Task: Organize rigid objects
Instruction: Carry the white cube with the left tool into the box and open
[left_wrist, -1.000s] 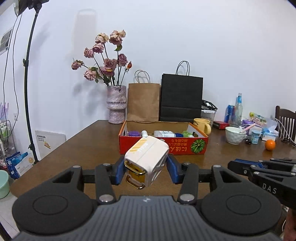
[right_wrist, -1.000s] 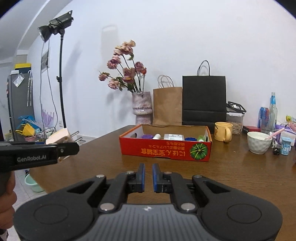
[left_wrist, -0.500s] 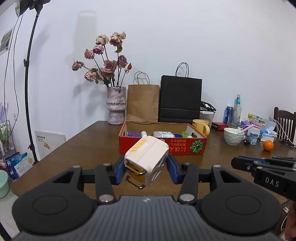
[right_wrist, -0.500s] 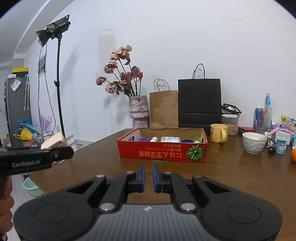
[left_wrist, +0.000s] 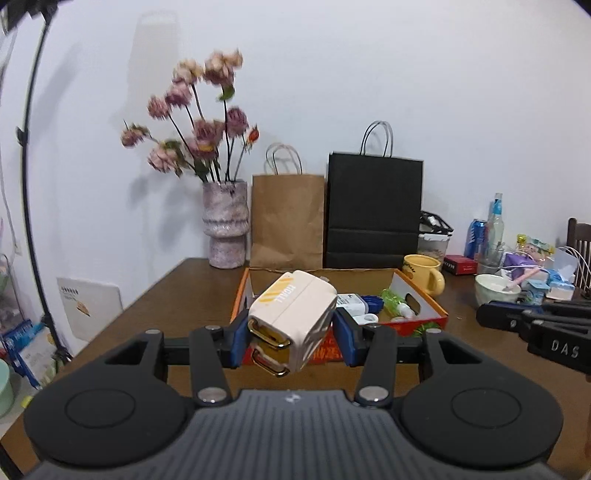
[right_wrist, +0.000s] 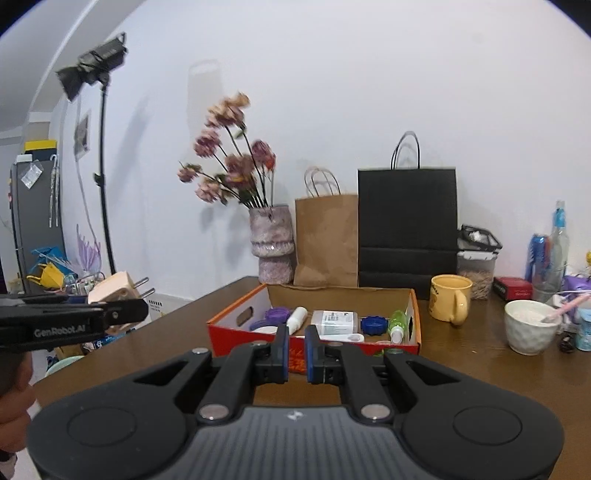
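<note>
My left gripper (left_wrist: 291, 334) is shut on a cream travel adapter plug (left_wrist: 291, 317) with gold prongs, held in the air just in front of the red cardboard box (left_wrist: 424, 306). The box holds small bottles and caps. In the right wrist view the box (right_wrist: 251, 332) lies ahead, and the adapter (right_wrist: 114, 291) shows at the far left in the left gripper (right_wrist: 122, 314). My right gripper (right_wrist: 296, 350) is shut and empty, near the box's front wall.
A flower vase (left_wrist: 225, 229), a brown bag (left_wrist: 288, 218) and a black bag (left_wrist: 373, 210) stand behind the box. A yellow mug (left_wrist: 424, 273), white bowl (left_wrist: 496, 290), bottles and clutter sit at right. The table's left edge drops to the floor.
Both grippers have moved forward and higher toward the red box, which now looks bigger and shows its inside. The left gripper still holds the adapter.
</note>
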